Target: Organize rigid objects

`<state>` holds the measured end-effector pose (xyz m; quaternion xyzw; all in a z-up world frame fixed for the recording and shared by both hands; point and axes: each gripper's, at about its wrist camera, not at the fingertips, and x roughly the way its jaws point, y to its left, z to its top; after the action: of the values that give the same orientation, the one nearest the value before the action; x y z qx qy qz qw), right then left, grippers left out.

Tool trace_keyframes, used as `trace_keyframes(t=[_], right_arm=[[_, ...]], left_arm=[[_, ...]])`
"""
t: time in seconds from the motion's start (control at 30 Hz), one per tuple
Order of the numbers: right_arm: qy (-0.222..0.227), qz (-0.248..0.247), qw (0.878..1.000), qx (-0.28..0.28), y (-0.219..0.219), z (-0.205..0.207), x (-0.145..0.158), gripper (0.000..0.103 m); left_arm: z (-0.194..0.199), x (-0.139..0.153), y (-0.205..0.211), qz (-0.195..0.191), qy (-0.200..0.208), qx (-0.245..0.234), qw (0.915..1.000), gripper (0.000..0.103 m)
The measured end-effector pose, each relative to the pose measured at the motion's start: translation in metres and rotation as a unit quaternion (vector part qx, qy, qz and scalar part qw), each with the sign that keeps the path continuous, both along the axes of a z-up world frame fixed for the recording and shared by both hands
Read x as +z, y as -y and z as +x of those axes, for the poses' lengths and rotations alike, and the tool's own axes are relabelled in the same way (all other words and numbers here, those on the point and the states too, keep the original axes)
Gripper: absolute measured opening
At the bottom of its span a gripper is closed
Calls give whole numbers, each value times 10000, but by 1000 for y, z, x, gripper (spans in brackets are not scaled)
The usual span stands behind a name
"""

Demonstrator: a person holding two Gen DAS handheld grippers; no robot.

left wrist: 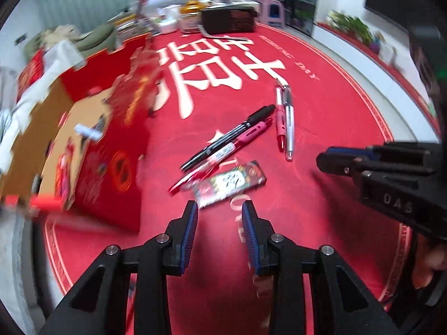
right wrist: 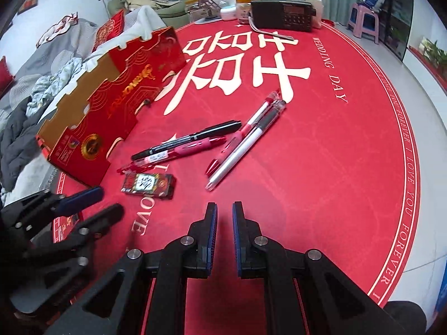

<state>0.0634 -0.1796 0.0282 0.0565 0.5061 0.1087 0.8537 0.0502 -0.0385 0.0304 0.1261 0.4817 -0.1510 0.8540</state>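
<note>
Two black grippers hover over a round red tablecloth [right wrist: 349,167] with white lettering. Left gripper [left wrist: 220,205] has its blue-padded jaws partly apart with nothing between them; right gripper [right wrist: 224,206] has its jaws nearly together, also empty. Just beyond the fingertips lies a small dark packet [right wrist: 149,185]. Behind it, a black marker [right wrist: 187,139] and a red pen [right wrist: 173,153] lie side by side. Right of those, a second red pen [right wrist: 245,128] and a white pen [right wrist: 237,156] touch. An open red cardboard box [right wrist: 111,106] stands at the left.
</note>
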Motion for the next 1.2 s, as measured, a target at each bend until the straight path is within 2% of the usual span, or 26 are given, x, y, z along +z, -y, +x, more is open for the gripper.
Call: trace_keyframes(t=[0.2,0.43,0.63,0.8,1.03,1.2], right_arm=[[-24,149,9998,-152,14,18,0,12],[-58,228,9995,-225,19,32,-3,12],[-133,203,9992,-303,13,54,-6,12],[-229,135,9988,-404,8,72,-8,12],[-262,-130,9992,-268,3,84,-6,12],[-222,-392,9987,-229,14,76,-5,12]], left_arm=[[20,-9,22,118,-101,-619,9980,35],[26,-10,23,-27,-171,-826,9964,35],[27,-11,26,115,-98,-1160,9931,38],[33,-9,16,-211,-260,-1168,9926,39],[27,-8,16,-340,-351,-1128,9924,39],[27,-6,13,-467,-463,-1115,9916,40]])
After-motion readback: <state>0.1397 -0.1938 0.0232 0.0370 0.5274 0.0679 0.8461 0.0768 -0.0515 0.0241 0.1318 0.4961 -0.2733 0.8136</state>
